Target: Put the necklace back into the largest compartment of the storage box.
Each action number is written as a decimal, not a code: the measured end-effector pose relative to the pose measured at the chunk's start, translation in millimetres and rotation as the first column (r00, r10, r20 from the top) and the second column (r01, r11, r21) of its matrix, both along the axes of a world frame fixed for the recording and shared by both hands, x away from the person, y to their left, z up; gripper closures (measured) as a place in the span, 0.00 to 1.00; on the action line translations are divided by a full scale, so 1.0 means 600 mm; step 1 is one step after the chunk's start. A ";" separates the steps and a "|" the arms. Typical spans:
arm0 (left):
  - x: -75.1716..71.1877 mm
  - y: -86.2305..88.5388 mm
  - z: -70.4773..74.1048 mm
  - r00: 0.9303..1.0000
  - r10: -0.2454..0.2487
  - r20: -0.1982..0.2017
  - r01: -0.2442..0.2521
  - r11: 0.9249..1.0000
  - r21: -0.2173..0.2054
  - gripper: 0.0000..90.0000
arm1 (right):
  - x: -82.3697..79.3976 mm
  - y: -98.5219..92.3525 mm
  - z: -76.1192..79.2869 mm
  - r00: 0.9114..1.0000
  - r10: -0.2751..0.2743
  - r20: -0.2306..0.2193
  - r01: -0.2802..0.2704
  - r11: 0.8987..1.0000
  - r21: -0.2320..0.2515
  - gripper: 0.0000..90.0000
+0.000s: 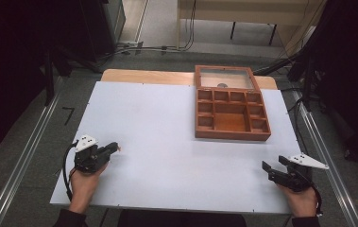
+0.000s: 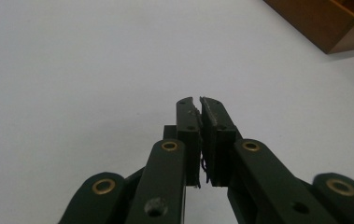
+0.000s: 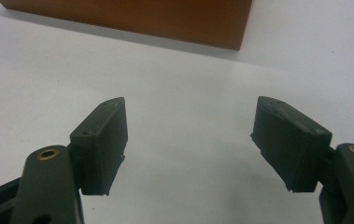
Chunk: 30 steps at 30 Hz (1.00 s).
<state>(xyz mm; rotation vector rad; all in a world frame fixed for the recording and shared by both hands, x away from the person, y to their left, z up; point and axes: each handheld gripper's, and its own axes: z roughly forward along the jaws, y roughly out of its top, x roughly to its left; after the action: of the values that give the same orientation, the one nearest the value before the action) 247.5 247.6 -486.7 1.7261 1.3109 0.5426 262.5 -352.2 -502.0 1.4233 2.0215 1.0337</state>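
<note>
Partly cropped — wooden box [image 2: 333, 23], corner only

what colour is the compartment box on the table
Reddish-brown wood; the wooden compartment box shows best in the high view, lid open.

Grey floor [image 1: 35, 142] seen around the white-topped table [image 1: 167, 142], metal rails [image 1: 21, 156] laid along both sides, cables [image 1: 134, 47] strewn at the back, pale wooden bench [image 1: 242, 12] beyond, edges pretty dark
</note>
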 end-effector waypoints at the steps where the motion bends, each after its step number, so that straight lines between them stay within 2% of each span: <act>1: 0.000 -0.002 0.002 1.000 -0.002 0.004 0.002 1.000 -0.001 0.97 | 0.000 0.000 0.000 1.000 0.000 0.000 0.000 1.000 0.000 0.28; 10: 0.008 -0.027 0.018 0.999 -0.047 0.010 0.047 0.999 -0.002 0.97 | 0.000 0.001 -0.001 1.000 0.003 0.002 -0.003 1.000 -0.003 0.28; 30: 0.020 -0.061 0.030 0.996 -0.090 0.022 0.090 0.996 -0.001 0.97 | -0.001 0.002 0.000 1.000 0.006 0.004 -0.006 1.000 -0.003 0.28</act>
<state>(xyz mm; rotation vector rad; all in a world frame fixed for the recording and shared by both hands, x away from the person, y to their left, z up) 259.8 211.0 -468.7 1.7633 1.2118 0.5073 261.9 -351.2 -502.0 1.4139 2.0245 1.0346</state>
